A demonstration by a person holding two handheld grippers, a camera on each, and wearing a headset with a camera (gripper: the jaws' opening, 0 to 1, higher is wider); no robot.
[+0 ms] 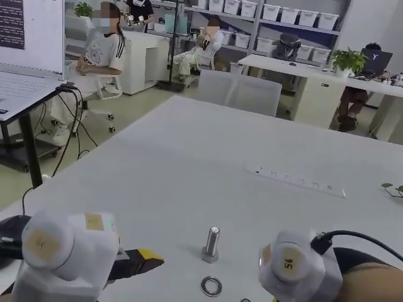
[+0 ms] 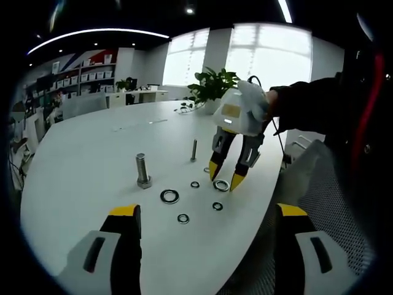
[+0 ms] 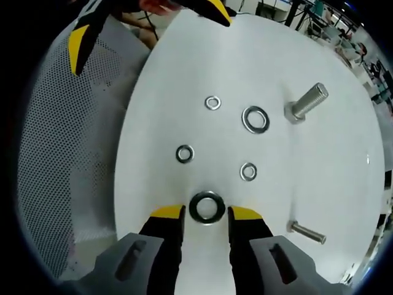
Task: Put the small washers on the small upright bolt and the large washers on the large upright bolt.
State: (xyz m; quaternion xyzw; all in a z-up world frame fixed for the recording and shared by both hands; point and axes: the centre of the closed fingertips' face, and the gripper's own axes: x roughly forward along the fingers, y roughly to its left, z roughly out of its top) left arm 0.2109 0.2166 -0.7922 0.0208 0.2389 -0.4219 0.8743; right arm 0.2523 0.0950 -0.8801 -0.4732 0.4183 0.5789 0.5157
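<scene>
A large upright bolt [image 1: 211, 244] [image 2: 142, 171] [image 3: 305, 103] stands on the white table [image 1: 189, 170], and the thin small bolt [image 2: 194, 150] [image 3: 306, 232] stands farther along. My right gripper [image 3: 206, 212] [image 2: 225, 179] points down at the table. Its yellow tips are closed in on either side of a large washer [image 3: 207, 207] [image 2: 221, 184] that lies flat. A second large washer [image 3: 255, 119] [image 2: 169, 196] [image 1: 211, 286] lies near the large bolt. Small washers [image 3: 212, 102] [image 3: 184, 153] [image 3: 248, 171] are scattered between. My left gripper [image 2: 209, 214] hangs back, open and holding nothing.
A white power strip [image 1: 296, 181] lies farther out on the table. The table's near edge runs just behind the washers, with a mesh chair [image 3: 73, 153] below it. A potted plant [image 2: 212, 86] stands at the table's end. People sit at desks beyond.
</scene>
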